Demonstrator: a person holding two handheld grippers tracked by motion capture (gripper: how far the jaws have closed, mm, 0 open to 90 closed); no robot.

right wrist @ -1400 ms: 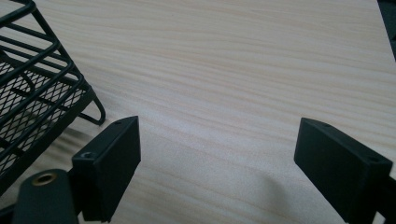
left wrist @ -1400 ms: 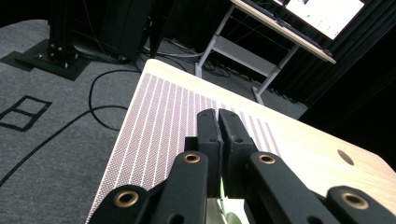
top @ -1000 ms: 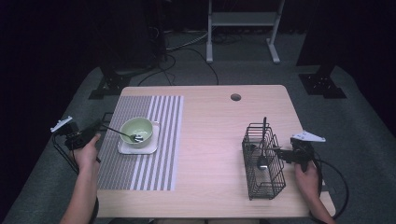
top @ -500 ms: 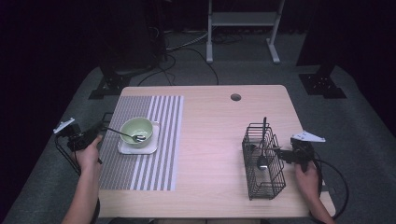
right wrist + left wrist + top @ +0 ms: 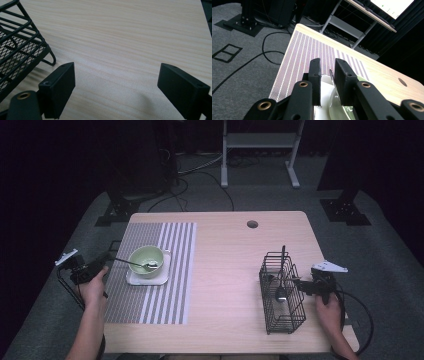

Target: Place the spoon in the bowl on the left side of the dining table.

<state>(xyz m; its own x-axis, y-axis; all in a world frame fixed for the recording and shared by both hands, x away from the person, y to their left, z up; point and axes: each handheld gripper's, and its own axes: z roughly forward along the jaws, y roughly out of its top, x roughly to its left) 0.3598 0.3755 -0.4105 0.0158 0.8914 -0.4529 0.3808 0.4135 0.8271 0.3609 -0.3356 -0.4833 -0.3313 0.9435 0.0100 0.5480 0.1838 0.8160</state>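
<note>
At the far left, your left hand (image 5: 92, 287) holds the left gripper (image 5: 111, 256) at the left edge of the table (image 5: 230, 250), over the border of the striped placemat (image 5: 165, 240). In the left gripper view its two black jaws stand close together, and a thin metal handle passes through the narrow gap between them; this is the handle of the spoon (image 5: 135, 264). The jaws look closed on it, though you cannot see the contact itself clearly. From the high view the spoon handle runs from the gripper to the right, and its bowl end lies inside the light green bowl (image 5: 146, 260). The bowl stands on a white square plate (image 5: 131, 279), and the plate lies on the placemat, in its upper middle part.

Further right, the middle of the wooden table is bare, with a small round hole (image 5: 252, 224) near the far edge.

On the right side stands a black wire cutlery basket (image 5: 285, 312). Inside it you see a dark utensil (image 5: 281, 270) standing nearly upright, its handle rising above the rim.

Just to the right of the basket, your right hand (image 5: 327, 312) holds the right gripper (image 5: 300, 285), which points toward the basket. In the right gripper view its jaws stand wide apart with nothing between them, over bare wood, and the basket's corner (image 5: 23, 47) is at the left
</note>
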